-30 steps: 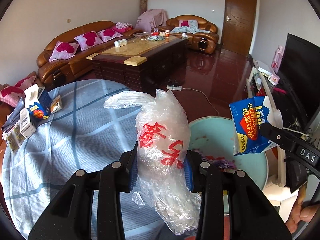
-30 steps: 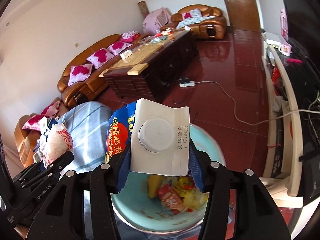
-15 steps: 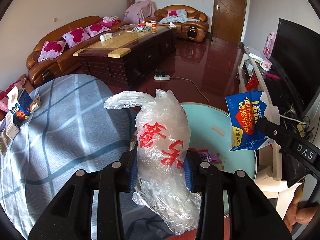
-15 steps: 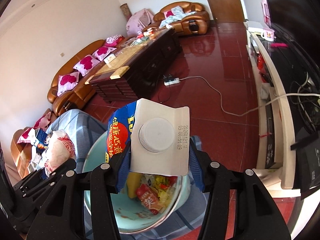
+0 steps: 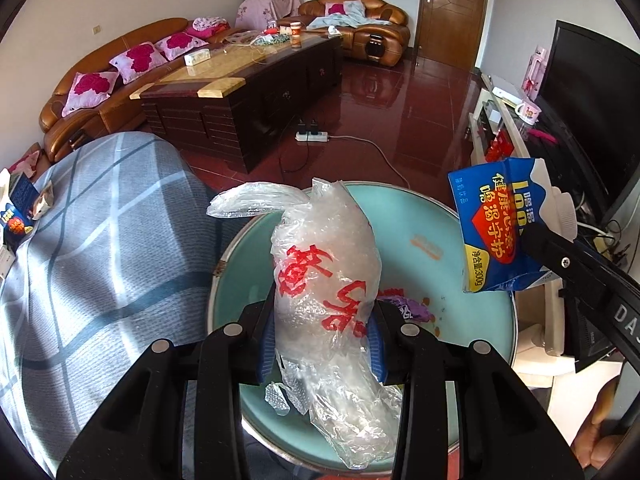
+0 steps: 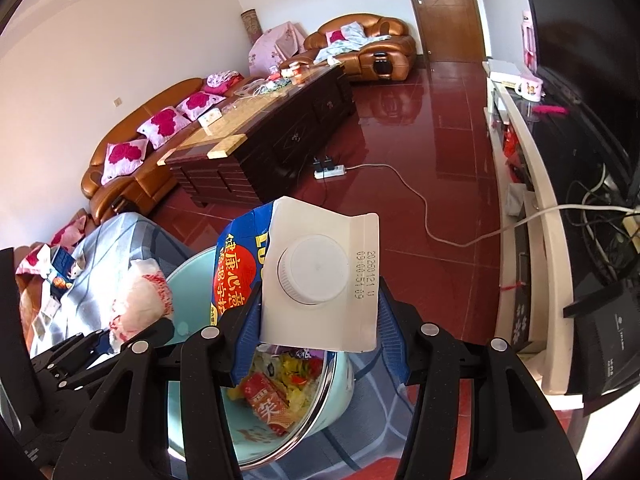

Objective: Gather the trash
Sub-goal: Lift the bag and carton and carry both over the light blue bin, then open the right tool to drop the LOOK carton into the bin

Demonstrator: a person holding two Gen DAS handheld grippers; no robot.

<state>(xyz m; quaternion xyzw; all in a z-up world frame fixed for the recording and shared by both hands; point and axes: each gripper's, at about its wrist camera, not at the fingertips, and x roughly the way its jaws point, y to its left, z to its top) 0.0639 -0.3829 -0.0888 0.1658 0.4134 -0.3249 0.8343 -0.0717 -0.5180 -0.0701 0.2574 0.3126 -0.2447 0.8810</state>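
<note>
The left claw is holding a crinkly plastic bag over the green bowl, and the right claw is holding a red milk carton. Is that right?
Not quite. The carton in the right claw is blue with a white top, not red; the right wrist view shows it. The rest is right: the left claw holds the crinkly plastic bag over the green bowl.

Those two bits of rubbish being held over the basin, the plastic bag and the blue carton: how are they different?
The plastic bag is clear, crumpled and soft, with red characters; the blue carton is stiff card with a white top and round cap. The bag sits in the left hand-held gripper, the carton in the right hand-held gripper. The bag droops below its grip; the carton keeps its shape. Both are clamped above the pale green basin, which already holds wrappers.
</note>
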